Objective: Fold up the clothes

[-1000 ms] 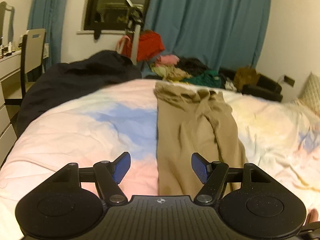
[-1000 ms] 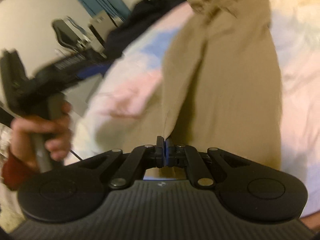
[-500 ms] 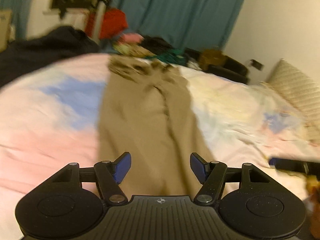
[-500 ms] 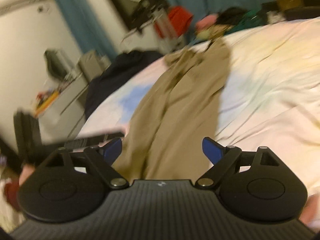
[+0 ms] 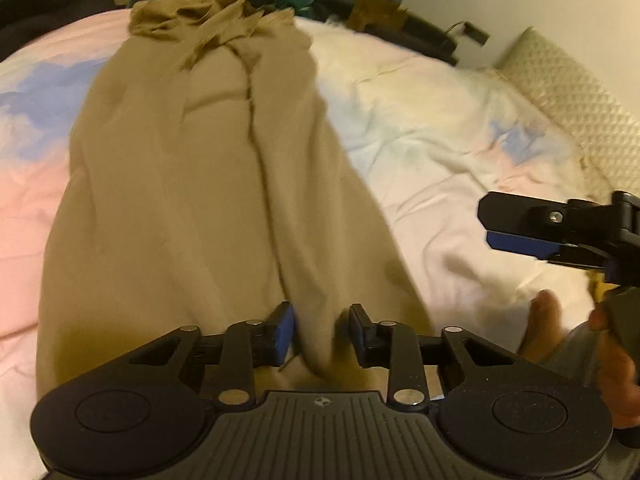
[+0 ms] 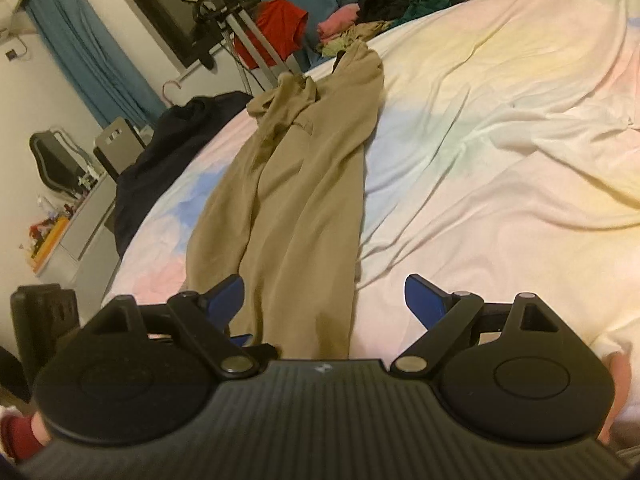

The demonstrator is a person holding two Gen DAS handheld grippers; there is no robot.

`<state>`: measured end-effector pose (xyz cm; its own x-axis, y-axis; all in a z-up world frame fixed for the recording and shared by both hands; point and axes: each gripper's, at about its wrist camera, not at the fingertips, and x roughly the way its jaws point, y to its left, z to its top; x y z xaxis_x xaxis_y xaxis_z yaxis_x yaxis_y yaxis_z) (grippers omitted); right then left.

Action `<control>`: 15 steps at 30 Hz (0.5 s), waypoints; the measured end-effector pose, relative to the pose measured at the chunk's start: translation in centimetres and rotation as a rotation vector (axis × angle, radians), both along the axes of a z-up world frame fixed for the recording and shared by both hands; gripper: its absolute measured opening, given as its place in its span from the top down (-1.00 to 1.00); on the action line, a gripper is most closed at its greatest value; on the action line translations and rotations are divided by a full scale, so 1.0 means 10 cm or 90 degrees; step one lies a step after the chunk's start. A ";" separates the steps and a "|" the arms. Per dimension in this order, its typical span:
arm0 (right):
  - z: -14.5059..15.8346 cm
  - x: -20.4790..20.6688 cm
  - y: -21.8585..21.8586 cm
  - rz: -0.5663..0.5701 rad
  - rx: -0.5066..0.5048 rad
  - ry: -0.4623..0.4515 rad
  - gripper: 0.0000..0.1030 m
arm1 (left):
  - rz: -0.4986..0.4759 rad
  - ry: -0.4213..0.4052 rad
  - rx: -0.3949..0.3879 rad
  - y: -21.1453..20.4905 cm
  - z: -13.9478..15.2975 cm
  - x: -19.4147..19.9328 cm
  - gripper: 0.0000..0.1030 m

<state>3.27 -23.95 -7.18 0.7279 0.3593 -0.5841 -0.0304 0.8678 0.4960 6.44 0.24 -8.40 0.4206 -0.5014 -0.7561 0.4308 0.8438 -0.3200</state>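
I have the tan trousers lying lengthwise along the bed, on its pastel duvet, with the bunched waist at the far end and the leg hems nearest me. My left gripper is tipped down over the near end of the right-hand leg; its fingers have just been closing and now straddle a raised fold of the tan cloth, but I still see a gap beside each pad, so the fabric is not yet pinched. My right gripper hangs with its fingers spread wide and nothing between them, above the bed just right of the trousers. In the left wrist view it shows at the right edge, well clear of the cloth.
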 end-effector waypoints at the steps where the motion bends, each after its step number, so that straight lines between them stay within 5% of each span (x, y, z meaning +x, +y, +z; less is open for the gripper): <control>1: 0.00 -0.01 0.02 0.002 -0.008 -0.002 -0.72 | 0.003 0.003 -0.008 0.02 0.00 0.01 0.43; 8: 0.02 -0.07 0.12 0.008 -0.052 -0.013 -0.72 | 0.033 0.036 -0.013 0.10 -0.04 0.02 0.45; 12: 0.03 -0.10 0.13 0.002 -0.062 -0.016 -0.72 | 0.022 0.040 -0.024 0.07 0.01 -0.03 0.04; 15: 0.03 -0.12 0.13 -0.003 -0.064 -0.018 -0.72 | 0.004 0.043 -0.030 0.02 -0.01 -0.05 0.13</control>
<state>2.08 -22.65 -6.85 0.7462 0.2958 -0.5964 -0.0382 0.9134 0.4052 5.90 0.48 -8.50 0.3730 -0.5349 -0.7581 0.4012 0.8297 -0.3880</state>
